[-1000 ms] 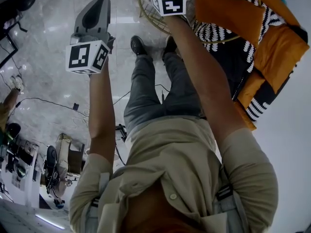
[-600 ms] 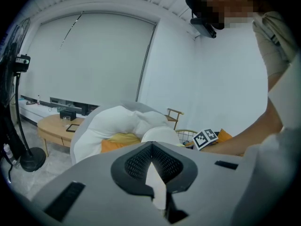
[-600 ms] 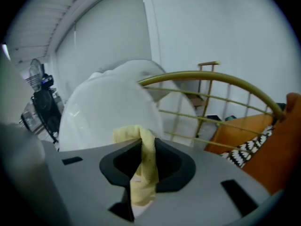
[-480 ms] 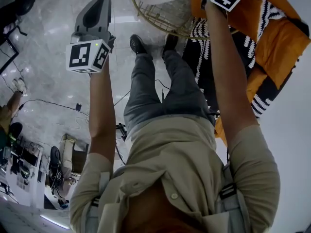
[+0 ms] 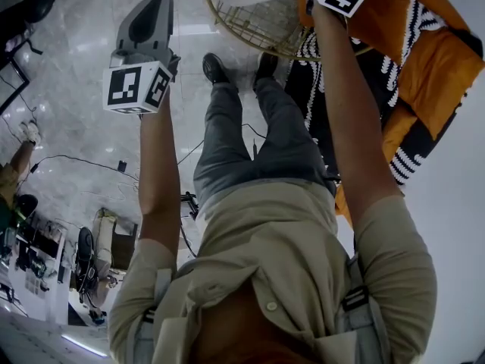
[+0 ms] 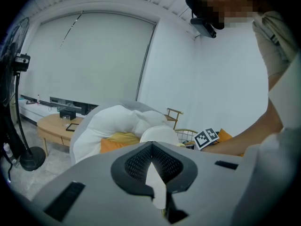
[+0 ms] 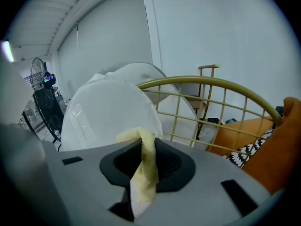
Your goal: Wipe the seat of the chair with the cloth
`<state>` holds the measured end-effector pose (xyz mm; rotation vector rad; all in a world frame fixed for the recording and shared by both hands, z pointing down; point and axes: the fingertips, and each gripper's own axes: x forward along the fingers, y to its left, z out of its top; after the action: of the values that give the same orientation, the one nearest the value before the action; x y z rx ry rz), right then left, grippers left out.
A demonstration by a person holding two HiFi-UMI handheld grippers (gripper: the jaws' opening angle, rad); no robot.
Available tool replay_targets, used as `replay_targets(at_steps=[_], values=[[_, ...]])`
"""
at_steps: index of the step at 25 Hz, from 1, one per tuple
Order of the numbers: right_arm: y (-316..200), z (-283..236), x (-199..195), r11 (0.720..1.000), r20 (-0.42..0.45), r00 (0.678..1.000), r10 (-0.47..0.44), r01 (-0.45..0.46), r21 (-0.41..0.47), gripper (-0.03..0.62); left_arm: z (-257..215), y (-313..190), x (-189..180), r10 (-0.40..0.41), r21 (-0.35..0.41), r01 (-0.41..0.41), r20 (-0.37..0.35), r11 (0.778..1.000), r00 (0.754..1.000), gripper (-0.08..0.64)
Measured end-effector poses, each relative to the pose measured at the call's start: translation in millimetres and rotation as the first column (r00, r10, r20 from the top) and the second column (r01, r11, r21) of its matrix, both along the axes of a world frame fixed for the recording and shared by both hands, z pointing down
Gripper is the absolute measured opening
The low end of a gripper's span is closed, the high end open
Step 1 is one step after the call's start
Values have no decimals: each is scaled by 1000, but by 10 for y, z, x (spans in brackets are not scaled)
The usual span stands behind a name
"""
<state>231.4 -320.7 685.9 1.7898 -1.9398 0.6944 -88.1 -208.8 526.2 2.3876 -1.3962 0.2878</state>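
– At the chair (image 5: 250, 29), what's in the right gripper (image 7: 143, 142)?
– A yellow cloth (image 7: 143, 171), pinched tight between its jaws, close to the white seat (image 7: 103, 117). I can't tell if it touches.
– And the left gripper (image 6: 149, 147)?
– Raised over the floor (image 5: 76, 89), well apart from the chair, jaws closed tip to tip on nothing.

The cloth (image 7: 145, 171) is a pale yellow, soft-piled rag, bunched into a narrow fold and pinched between the closed jaws of the right gripper (image 7: 146, 157), its upper end curling over just in front of the chair (image 5: 261, 21). The chair has a smooth, rounded white seat (image 7: 106, 117) set in a gold wire frame (image 7: 207, 82); whether the cloth touches the seat cannot be told.
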Motion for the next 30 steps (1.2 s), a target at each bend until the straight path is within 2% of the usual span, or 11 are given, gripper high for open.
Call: replay_targets(at_steps=[3,7,9,12,13,15,19,22,26,28,30], values=[[93,148,-390,998,34,998,-58,58,-20,78,74,68,-43,-10,-6,10,-2,1000,1000,15],[279,332,-1246,980,105,977,-185,191,-56,78,118,127,-145,-25,-11,25,-4,1000,1000,15],[440,442,-1782,951,144,948,-284,298,-86,78,132,130,-226,-34,-15,34,-5,999,999,15],[757,595,-2483,878,181,881,-437,461,-127,78,155,124,-327,-46,-20,46,-7,999,999,15],[832,602,-2617,864,190,867,-460,486,-130,78,161,129,-344,-48,-20,48,-8,999,999,15],[941,653,-2724,857,212,860,-463,496,-140,78,176,152,-365,-50,-19,50,-10,999,999,15],[966,674,-2657,850,203,854,-479,509,-137,78,200,161,-365,-52,-22,51,-14,998,999,15],[917,687,-2433,855,180,862,-474,500,-138,77,200,153,-303,-42,-24,42,-17,999,999,15],[817,875,-1784,897,146,914,-379,402,-185,77,212,150,-213,-27,-28,27,-14,999,1000,15],[720,975,-1275,928,107,952,-287,304,-215,75,220,147,-182,-23,-29,23,-14,999,1000,15],[583,964,-707,959,31,983,-183,185,-216,76,229,155,-161,-21,-29,20,-13,999,1000,15]])
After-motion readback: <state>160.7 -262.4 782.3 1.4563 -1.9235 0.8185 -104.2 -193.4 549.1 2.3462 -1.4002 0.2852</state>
